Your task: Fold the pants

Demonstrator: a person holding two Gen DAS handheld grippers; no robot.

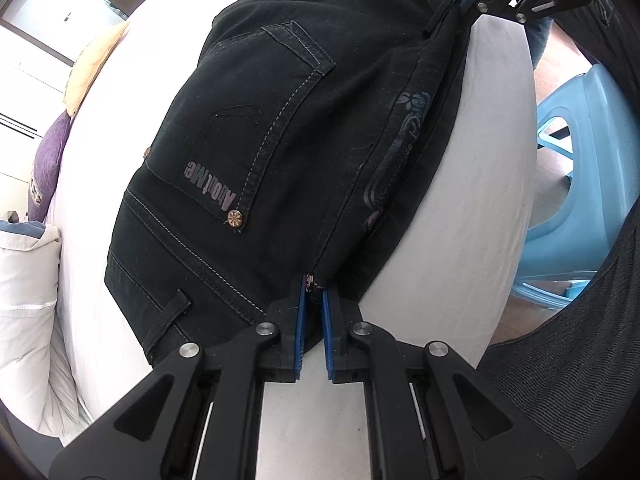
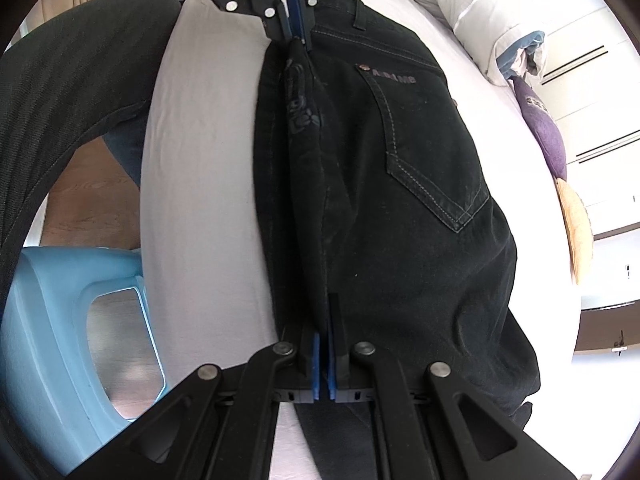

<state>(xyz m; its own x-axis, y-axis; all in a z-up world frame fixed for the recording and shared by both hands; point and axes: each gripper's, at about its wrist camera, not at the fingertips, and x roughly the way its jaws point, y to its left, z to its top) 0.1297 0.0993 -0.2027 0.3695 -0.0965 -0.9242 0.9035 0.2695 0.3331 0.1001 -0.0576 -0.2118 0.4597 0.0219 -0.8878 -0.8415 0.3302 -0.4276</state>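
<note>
Black jeans (image 1: 260, 120) lie doubled lengthwise on the white bed (image 1: 480, 160), back pocket and waistband facing up. My left gripper (image 1: 318, 286) is shut on the folded edge near the waist, with cloth pinched between its blue pads. At the top of the left wrist view my right gripper (image 1: 444, 20) is shut on the same edge farther along the legs. In the right wrist view the jeans (image 2: 400, 220) fill the middle. There the right gripper (image 2: 322, 332) clamps the near edge and the left gripper (image 2: 296, 38) clamps the far end.
A light blue plastic stool (image 1: 580, 200) (image 2: 60, 320) stands on the wooden floor beside the bed's edge. Purple (image 1: 48, 168) and yellow (image 1: 96, 64) pillows and a white duvet (image 1: 24, 300) lie along the far side. A person's dark sleeve (image 2: 60, 100) hangs over the near side.
</note>
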